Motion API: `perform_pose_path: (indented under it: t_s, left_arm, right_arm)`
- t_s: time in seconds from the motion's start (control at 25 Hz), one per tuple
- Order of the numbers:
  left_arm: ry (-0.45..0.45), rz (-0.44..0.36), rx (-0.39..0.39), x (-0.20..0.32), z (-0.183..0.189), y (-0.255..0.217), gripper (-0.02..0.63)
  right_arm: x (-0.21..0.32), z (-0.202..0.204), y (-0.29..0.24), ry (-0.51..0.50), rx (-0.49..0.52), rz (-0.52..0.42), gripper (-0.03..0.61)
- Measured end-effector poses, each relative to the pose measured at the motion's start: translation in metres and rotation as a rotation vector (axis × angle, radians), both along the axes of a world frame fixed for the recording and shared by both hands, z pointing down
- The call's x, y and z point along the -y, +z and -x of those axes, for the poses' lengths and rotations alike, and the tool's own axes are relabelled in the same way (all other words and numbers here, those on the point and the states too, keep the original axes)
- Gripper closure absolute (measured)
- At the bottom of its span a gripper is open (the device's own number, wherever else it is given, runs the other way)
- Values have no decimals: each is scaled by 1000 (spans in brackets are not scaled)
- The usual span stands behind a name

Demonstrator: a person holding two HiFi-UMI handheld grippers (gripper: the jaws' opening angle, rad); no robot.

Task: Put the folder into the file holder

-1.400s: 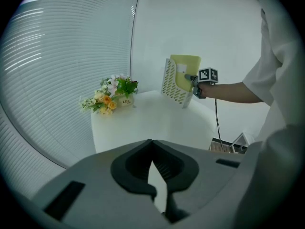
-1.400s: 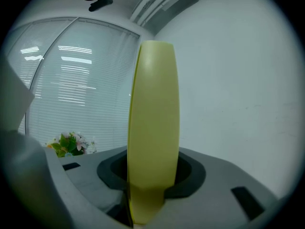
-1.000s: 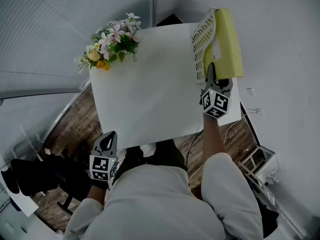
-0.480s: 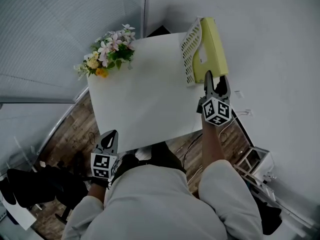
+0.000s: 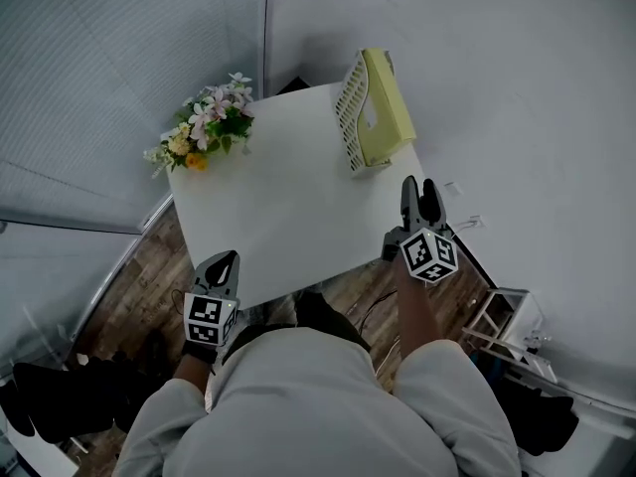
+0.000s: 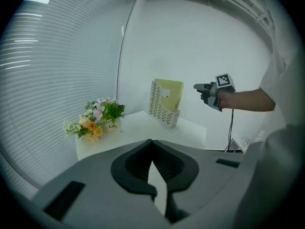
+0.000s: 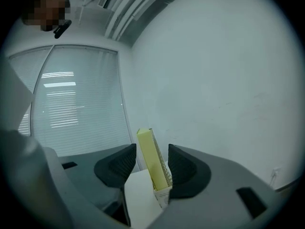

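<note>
A second ago the right gripper (image 5: 420, 189) was up against the near end of the yellow folder (image 5: 383, 107). Now it has let go and pulled back. It hangs off the near right edge of the desk (image 5: 288, 197), well away from the folder. Its jaws are apart and have just been closing a little, with nothing between them. In the right gripper view the folder shows in the gap between the jaws, but it is far off and the jaws do not touch it.

The folder is standing on its edge in the white file holder (image 5: 350, 117), at the far right corner of the desk. It leans a little, and nobody is holding it. The holder has not tipped over.

The left gripper (image 5: 221, 264) is by the near left corner of the desk. Its jaws are closed together and it has nothing in them. It is far from the folder and takes no part.

The flowers (image 5: 204, 127) sit at the far left corner of the desk, away from all of this.

So the job looks done. The folder is in the holder and stays there with no help. Nothing seems to be left but to take both grippers away.
</note>
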State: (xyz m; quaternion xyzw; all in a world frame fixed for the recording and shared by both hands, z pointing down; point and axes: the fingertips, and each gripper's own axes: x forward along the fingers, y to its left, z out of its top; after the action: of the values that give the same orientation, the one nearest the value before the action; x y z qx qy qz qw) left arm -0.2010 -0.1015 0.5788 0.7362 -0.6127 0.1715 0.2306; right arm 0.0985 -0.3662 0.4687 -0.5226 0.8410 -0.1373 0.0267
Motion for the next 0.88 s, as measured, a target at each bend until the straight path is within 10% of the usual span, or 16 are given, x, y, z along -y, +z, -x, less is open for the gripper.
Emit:
perform_pose_path:
  t_s: [0.88]
  left_arm:
    - [200,-89,18,-17,-48,-28,606]
  right_arm:
    - [-180,-63,20,51,-131,101,565]
